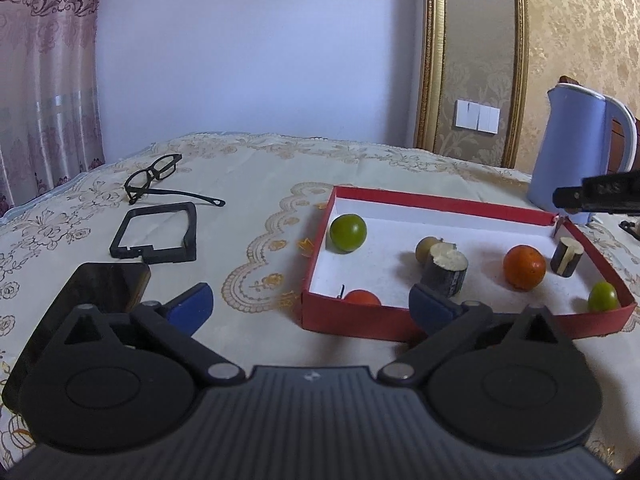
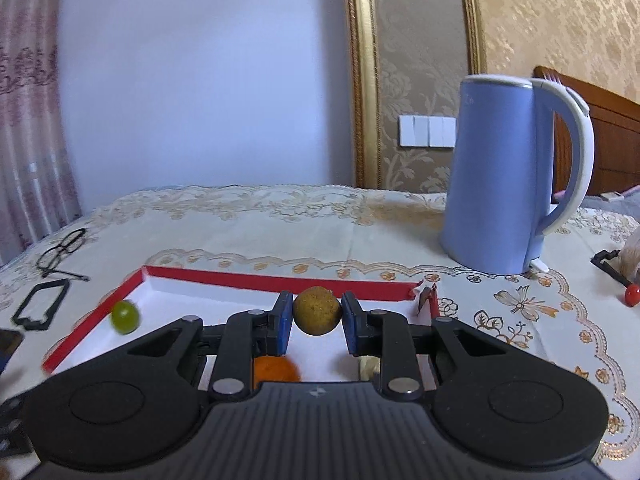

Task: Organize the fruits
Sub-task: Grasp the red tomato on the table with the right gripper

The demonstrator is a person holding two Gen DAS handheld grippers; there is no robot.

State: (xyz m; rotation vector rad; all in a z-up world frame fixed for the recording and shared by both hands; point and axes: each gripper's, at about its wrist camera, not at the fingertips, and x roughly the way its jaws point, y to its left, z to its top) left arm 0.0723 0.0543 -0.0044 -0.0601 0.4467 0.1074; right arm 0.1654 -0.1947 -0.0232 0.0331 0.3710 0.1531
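My right tongs are clamped on a brown round fruit, its blue pads pressing both sides, and I hold it above the red box, near the box's far wall. Below it, inside the box, I see an orange fruit partly hidden by my tongs and a green fruit by the left wall, blurred.

My left tongs stand wide apart with nothing between them, at the near left corner of the red box. In the box lie a large green fruit toward its far left corner, an orange fruit, a small green fruit at the near right corner, a red-orange fruit against the near wall, a brownish fruit and two dark cut cylinders.

The box sits on the desk, which carries a patterned cloth. A blue kettle stands toward the far right edge. Spectacles, a black frame and a dark phone lie along the left side.
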